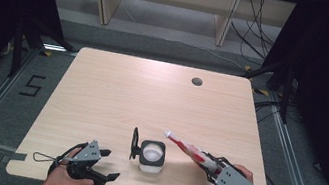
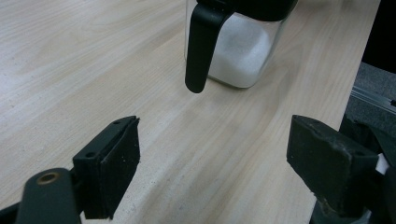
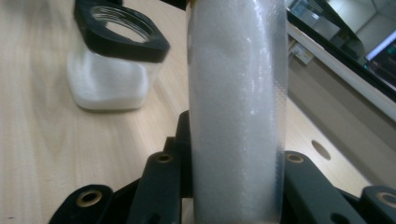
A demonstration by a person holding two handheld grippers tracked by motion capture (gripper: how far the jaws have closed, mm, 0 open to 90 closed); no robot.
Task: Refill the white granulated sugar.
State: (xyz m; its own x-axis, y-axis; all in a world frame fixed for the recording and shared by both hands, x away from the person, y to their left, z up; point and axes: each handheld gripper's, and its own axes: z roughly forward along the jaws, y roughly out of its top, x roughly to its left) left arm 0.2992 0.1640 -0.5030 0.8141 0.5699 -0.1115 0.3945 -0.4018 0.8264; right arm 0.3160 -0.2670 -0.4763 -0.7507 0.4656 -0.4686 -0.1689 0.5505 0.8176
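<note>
In the high view the right gripper (image 1: 214, 168), at the lower right of the frame, is clamped on a tube (image 1: 188, 150) with red and white markings that slants up and to the left toward the jar (image 1: 152, 156) at lower centre. The left gripper (image 1: 107, 166), at the lower left, has its jaws wide apart with nothing between them, pointed toward the jar. The jar stands on the table (image 1: 152, 95) near its front edge, mouth open, with its black lid (image 1: 134, 143) swung up at its left side. The tube looks like a light, stiff, clear plastic cylinder, probably smooth and a little slippery, so a hold around its lower body, as now, seems right; squeezing too hard might deform it. The jar looks like glass: heavier, rigid and breakable, best steadied by its flat sides. The right gripper view shows what the high view cannot: the tube (image 3: 236, 107) is packed with fine white grains, and the jar (image 3: 114, 65) at upper left is partly filled with white powder below a threaded black collar. The left gripper view shows the lid (image 2: 201, 46) as a hanging black flap in front of the jar (image 2: 243, 51).
</note>
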